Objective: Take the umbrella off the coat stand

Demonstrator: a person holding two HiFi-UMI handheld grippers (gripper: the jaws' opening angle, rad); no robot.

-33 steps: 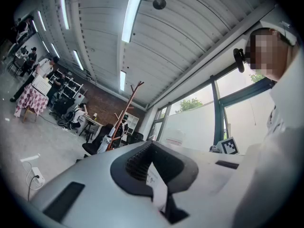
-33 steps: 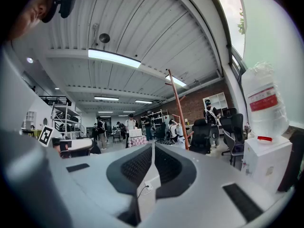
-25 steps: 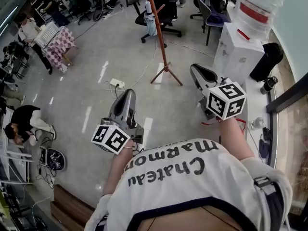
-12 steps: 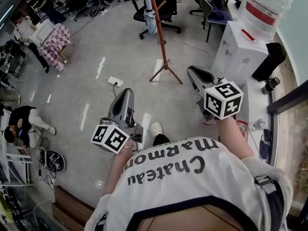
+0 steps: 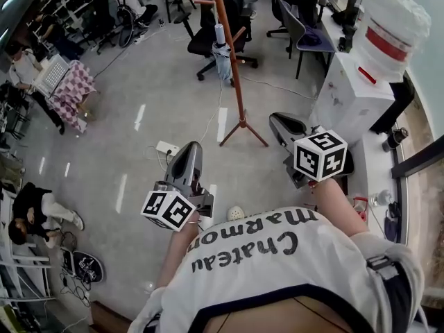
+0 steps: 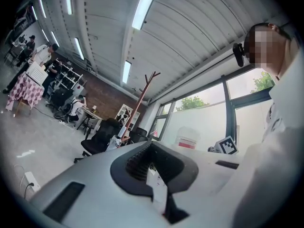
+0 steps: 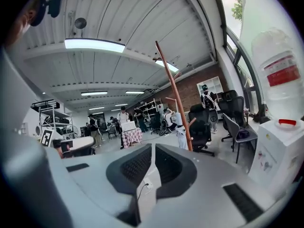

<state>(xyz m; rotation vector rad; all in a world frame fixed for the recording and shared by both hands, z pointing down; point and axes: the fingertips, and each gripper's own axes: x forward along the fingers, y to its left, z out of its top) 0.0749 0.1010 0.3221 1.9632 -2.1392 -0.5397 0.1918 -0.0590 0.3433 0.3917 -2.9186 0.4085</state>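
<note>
The coat stand (image 5: 229,54) is an orange-brown pole with a tripod foot on the grey floor, up the head view ahead of me. A folded light blue umbrella (image 5: 222,53) hangs on it, pressed against the pole. My left gripper (image 5: 192,148) is shut with nothing in it, short of the stand's foot and to its left. My right gripper (image 5: 277,121) is shut and empty too, just right of the foot. The right gripper view shows the stand (image 7: 174,93) and umbrella (image 7: 181,136) beyond the closed gripper (image 7: 153,149). In the left gripper view the stand (image 6: 142,93) stands far past the gripper (image 6: 151,146).
A white water dispenser (image 5: 350,92) with its bottle stands close on the right. Black office chairs (image 5: 211,37) sit behind the stand, another chair (image 5: 305,37) beside the dispenser. A power strip (image 5: 166,148) and cables lie on the floor. People and a checked-cloth table (image 5: 68,89) are at the left.
Both grippers have moved forward together towards the coat stand, still shut. The stand and umbrella now sit closer in the head view.
</note>
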